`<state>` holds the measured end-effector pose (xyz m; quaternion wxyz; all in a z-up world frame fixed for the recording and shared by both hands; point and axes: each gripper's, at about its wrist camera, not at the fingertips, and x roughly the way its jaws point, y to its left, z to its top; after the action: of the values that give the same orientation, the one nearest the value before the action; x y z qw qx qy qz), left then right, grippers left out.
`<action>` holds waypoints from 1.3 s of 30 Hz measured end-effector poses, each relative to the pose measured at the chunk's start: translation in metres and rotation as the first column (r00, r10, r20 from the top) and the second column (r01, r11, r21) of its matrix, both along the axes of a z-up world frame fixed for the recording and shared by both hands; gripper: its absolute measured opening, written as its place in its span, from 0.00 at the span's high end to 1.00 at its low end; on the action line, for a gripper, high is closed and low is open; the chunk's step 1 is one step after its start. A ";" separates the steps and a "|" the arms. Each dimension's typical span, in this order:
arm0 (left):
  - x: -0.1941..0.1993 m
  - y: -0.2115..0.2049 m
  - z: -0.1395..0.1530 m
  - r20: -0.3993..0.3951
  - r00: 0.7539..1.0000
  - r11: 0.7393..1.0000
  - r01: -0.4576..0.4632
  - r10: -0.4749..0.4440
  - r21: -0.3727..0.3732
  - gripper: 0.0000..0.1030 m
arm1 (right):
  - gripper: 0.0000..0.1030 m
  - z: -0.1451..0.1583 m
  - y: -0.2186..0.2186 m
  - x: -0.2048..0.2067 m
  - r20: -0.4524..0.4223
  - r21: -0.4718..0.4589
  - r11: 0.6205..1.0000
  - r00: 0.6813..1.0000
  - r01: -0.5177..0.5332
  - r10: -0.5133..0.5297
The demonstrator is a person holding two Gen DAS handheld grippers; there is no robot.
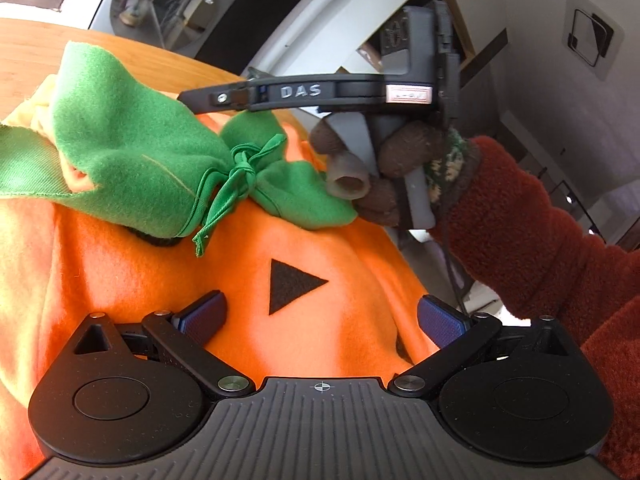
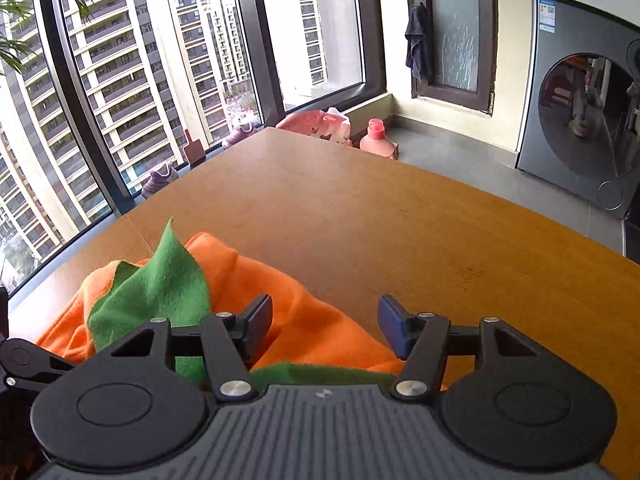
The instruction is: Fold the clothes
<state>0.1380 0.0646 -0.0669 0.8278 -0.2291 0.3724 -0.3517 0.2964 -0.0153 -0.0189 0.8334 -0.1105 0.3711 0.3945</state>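
Lying rumpled, orange pumpkin costume with green collar.

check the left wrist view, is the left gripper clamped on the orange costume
No, the left gripper is open, its blue pads spread apart above the orange costume.

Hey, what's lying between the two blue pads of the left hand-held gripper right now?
In the left wrist view, the orange pumpkin costume fills the gap of the open left hand-held gripper, with its black felt triangle just ahead.
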 end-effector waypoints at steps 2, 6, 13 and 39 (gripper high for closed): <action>0.001 0.001 -0.001 -0.002 1.000 1.000 0.001 -0.001 -0.016 0.00 | 0.43 -0.009 0.001 0.004 -0.033 0.007 1.000 0.999 0.006 -0.006; 0.001 0.002 -0.001 0.003 1.000 1.000 0.000 0.000 -0.028 0.00 | 0.76 -0.013 -0.003 0.001 -0.089 0.059 0.998 0.996 -0.003 0.009; 0.002 -0.001 -0.001 0.014 1.000 0.999 -0.006 0.006 -0.032 0.00 | 0.93 0.040 -0.031 -0.056 -0.062 0.194 0.981 0.997 -0.027 0.040; -0.075 0.037 0.088 0.126 0.991 0.999 -0.037 0.032 0.039 0.00 | 0.87 -0.007 -0.038 -0.205 0.080 0.134 0.990 0.997 -0.033 0.023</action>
<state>0.0633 0.1016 0.0216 0.8601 -0.1955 0.3227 -0.3434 0.0916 -0.0536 -0.0261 0.8472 -0.0745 0.3090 0.4258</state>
